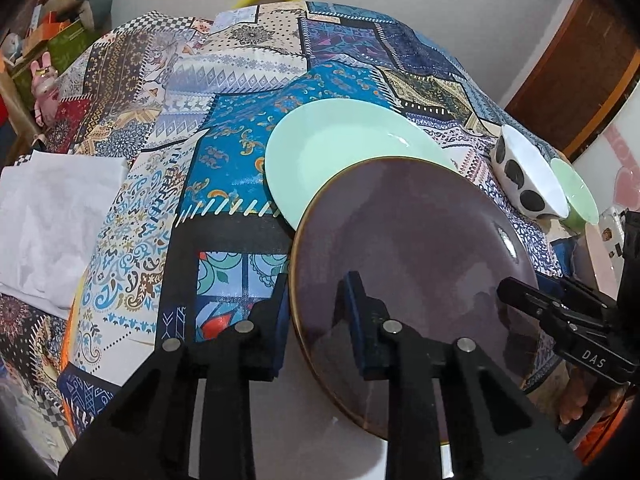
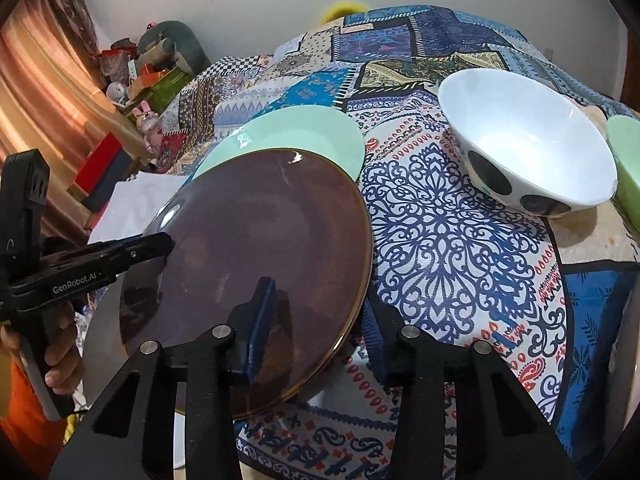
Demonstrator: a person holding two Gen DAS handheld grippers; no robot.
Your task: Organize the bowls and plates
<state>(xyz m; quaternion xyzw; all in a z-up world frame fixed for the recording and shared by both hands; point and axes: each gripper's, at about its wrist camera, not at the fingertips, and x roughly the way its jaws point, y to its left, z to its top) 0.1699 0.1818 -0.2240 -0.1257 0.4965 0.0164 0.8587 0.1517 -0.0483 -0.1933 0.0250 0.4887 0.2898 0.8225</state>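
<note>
The table [image 1: 240,60] fills most of both views, and a patchwork cloth [image 2: 440,208] with blue, white and red patterns covers it.

The biggest dish is the dark plate [image 1: 408,264]. It is brown-purple, glossy, with a thin golden rim, and it shows bright reflections. It sits in the lower middle of the left wrist view and in the lower left of the right wrist view, tilted, and its far edge lies over the mint green plate [image 1: 340,148]. That plate is pale, smooth and plain, and it rests flat on the cloth just behind the dark one.

The white bowl [image 2: 528,148] with big black dots stands in the upper right of the right wrist view, well apart from the plates. Just beside it, at the right edge, a green bowl [image 2: 628,160] is partly visible.

The left gripper [image 1: 320,308] holds the dark plate's rim between its blue pads, one finger above and one below. The right gripper [image 2: 316,320] grips the opposite rim in the same way.

A white sheet [image 1: 56,216] lies at the left of the left wrist view.
</note>
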